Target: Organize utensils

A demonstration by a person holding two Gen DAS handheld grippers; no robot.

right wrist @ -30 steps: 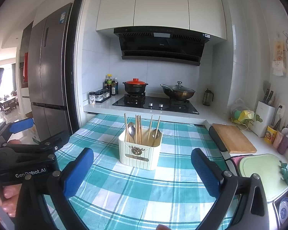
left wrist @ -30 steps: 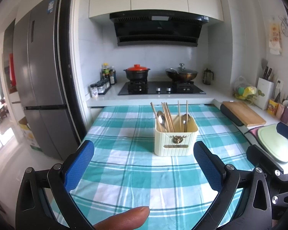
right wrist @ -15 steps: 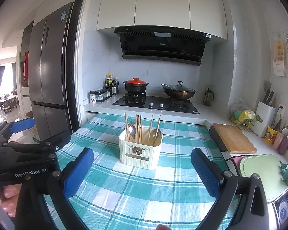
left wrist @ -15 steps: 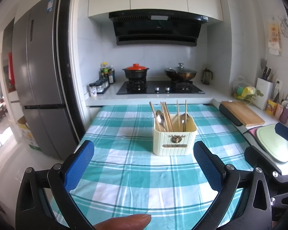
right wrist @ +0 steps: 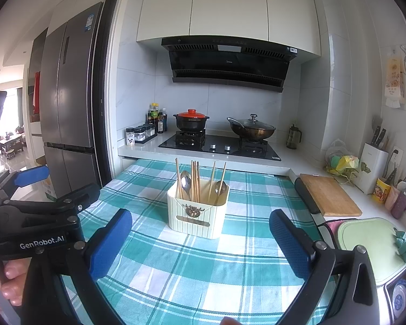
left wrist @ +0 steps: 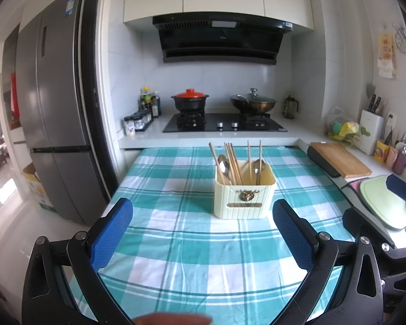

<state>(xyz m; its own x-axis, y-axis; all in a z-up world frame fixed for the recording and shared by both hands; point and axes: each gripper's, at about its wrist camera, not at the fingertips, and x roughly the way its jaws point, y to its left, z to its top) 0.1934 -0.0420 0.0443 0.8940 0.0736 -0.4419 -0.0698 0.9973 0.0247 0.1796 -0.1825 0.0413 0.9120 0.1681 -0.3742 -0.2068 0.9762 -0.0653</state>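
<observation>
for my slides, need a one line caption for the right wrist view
Open right gripper faces a cream utensil holder of chopsticks and spoons on a teal checked tablecloth.

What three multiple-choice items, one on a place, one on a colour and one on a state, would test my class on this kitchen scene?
1. Where does the cream utensil holder stand?
A. on the checked tablecloth
B. on the hob
C. on the wooden board

2. What colour is the lid of the black pot?
A. green
B. red
C. white

3. How are the right gripper and left gripper?
A. both open, holding nothing
B. both shut on spoons
C. one shut on chopsticks

Answers: 1 A, the cloth lies under the holder; 2 B, the pot's lid is red; 3 A, wide gaps show between the blue pads.
</observation>
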